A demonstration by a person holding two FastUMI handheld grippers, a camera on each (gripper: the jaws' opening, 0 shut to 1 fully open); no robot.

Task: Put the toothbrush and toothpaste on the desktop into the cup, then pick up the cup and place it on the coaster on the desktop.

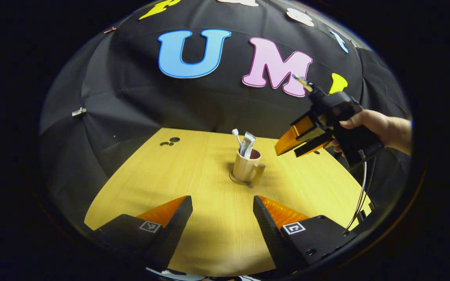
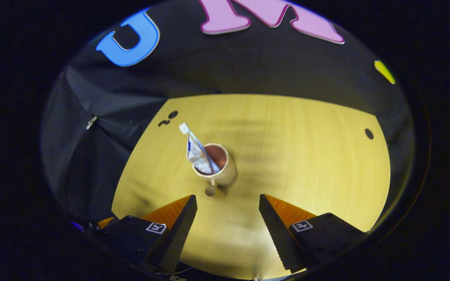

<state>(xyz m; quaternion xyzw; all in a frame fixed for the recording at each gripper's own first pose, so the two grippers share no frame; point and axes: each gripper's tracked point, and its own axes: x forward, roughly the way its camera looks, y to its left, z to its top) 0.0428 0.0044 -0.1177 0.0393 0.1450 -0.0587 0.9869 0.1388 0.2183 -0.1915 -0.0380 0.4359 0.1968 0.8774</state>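
coaster mostly hidden under cup

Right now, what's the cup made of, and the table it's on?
The cup looks like glazed ceramic: smooth tan outside, reddish-brown inside, thick rim and a chunky handle, though hard plastic is possible. The table looks like pale wood or wood-look laminate: fine straight grain lines run across its matte yellow top.
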